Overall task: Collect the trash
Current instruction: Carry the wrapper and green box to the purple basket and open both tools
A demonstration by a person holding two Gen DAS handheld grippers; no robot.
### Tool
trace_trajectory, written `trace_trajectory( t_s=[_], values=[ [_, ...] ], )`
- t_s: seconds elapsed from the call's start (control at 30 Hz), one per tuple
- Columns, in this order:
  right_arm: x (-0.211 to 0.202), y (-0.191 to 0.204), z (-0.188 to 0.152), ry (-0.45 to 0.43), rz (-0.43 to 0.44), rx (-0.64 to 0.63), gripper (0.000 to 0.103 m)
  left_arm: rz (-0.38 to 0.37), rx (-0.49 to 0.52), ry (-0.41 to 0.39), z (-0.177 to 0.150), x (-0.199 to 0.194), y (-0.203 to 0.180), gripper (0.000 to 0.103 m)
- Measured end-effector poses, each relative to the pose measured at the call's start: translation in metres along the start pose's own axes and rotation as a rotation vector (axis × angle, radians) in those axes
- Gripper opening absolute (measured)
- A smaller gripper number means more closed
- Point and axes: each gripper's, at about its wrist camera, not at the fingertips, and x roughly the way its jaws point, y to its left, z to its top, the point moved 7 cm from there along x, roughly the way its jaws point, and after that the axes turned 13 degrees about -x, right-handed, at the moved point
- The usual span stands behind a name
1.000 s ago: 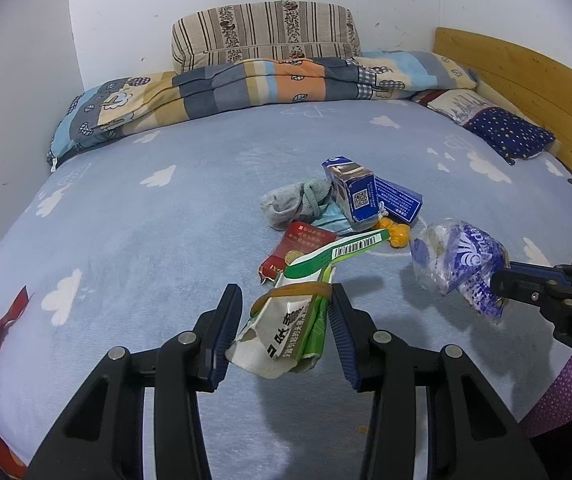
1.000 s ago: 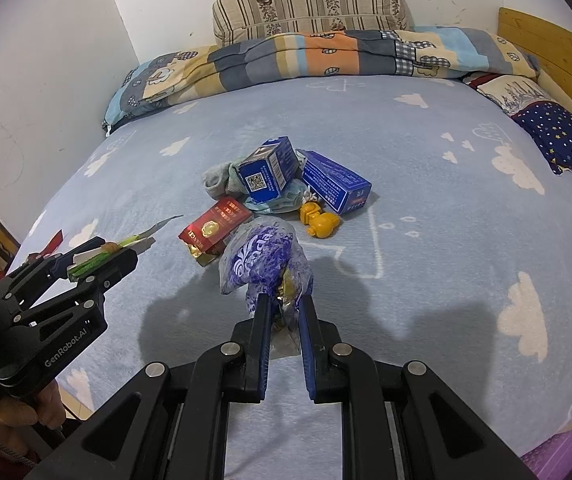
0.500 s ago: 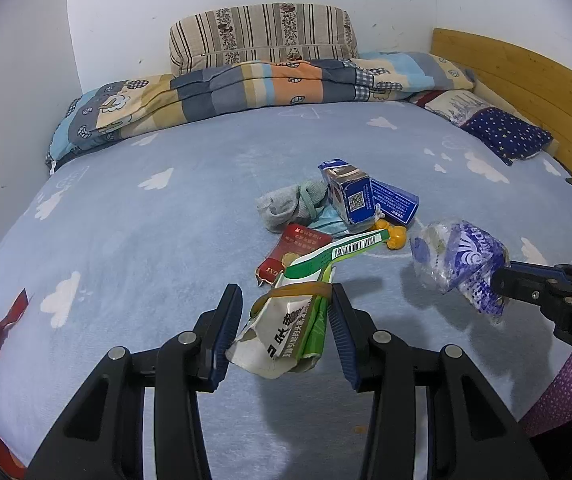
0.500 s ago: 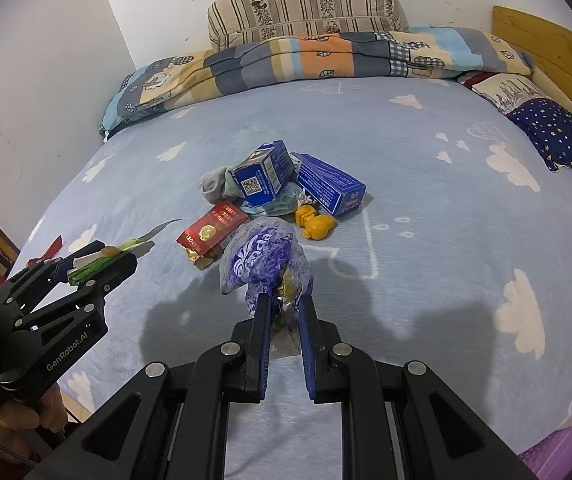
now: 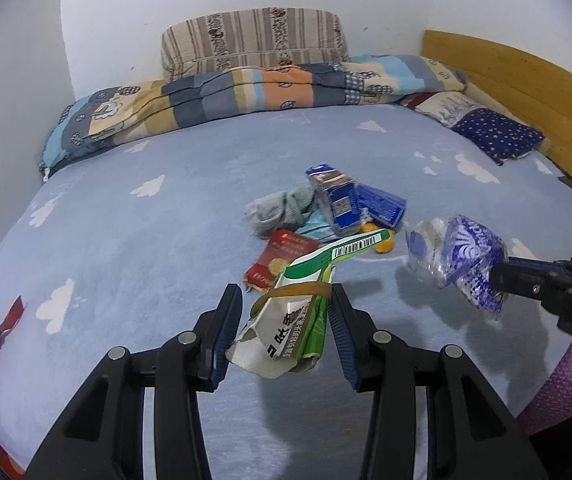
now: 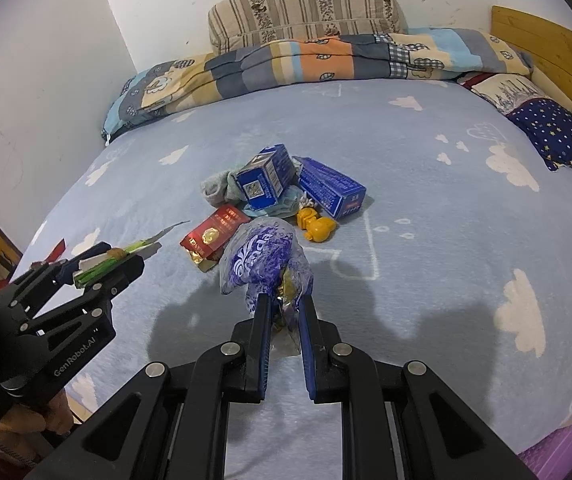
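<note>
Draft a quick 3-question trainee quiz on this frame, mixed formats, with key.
1. True or false: the right gripper is empty.
2. What does the left gripper hold? A) green-and-white wrapper B) sock C) yellow toy
3. Fill in: the red packet lies on the ____.

Key: 1. false, it is shut on the purple plastic bag. 2. A. 3. bed.

The bed sheet [image 6: 425, 208] is soft matt cloth; the purple bag [image 6: 264, 258] is glossy crinkled plastic; the blue boxes [image 6: 331, 192] look like smooth cardboard.
</note>
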Motion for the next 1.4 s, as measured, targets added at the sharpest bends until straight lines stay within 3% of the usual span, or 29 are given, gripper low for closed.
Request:
trace_trajectory(
  t_s=[0.27, 0.43, 0.57, 0.73, 0.9, 1.1, 1.13, 1.2, 1.4],
  values=[
    [-0.052, -0.030, -0.012, -0.088, 0.011, 0.148, 0.014, -0.174, 0.055, 0.007, -0.003, -0.014, -0.050, 0.043],
    [-0.105, -0.063, -0.040, -0.146, -0.014, 0.251, 0.014, -0.330, 0.164, 0.031, -0.012, -0.034, -0.117, 0.043],
    [-0.156, -0.099, -0.075, -0.171, -0.123, 0.301, 0.014, -0.463, 0.300, 0.066, -0.031, -0.053, -0.187, 0.043],
    [-0.216, -0.159, -0.148, -0.158, -0.277, 0.457, 0.014, -0.660, 0.456, 0.154, -0.069, -0.080, -0.288, 0.043],
    [-0.256, -0.200, -0.214, -0.124, -0.413, 0.583, 0.014, -0.783, 0.576, 0.240, -0.105, -0.102, -0.363, 0.043],
    [-0.270, -0.231, -0.266, -0.085, -0.461, 0.690, 0.016, -0.848, 0.686, 0.325, -0.144, -0.121, -0.423, 0.046],
    [-0.272, -0.235, -0.274, -0.079, -0.474, 0.706, 0.016, -0.848, 0.706, 0.338, -0.150, -0.122, -0.432, 0.059],
    [-0.274, -0.242, -0.288, -0.062, -0.494, 0.730, 0.023, -0.840, 0.700, 0.341, -0.152, -0.122, -0.438, 0.074],
    [-0.285, -0.252, -0.310, -0.062, -0.526, 0.782, 0.026, -0.805, 0.640, 0.312, -0.137, -0.121, -0.419, 0.074]
  ],
)
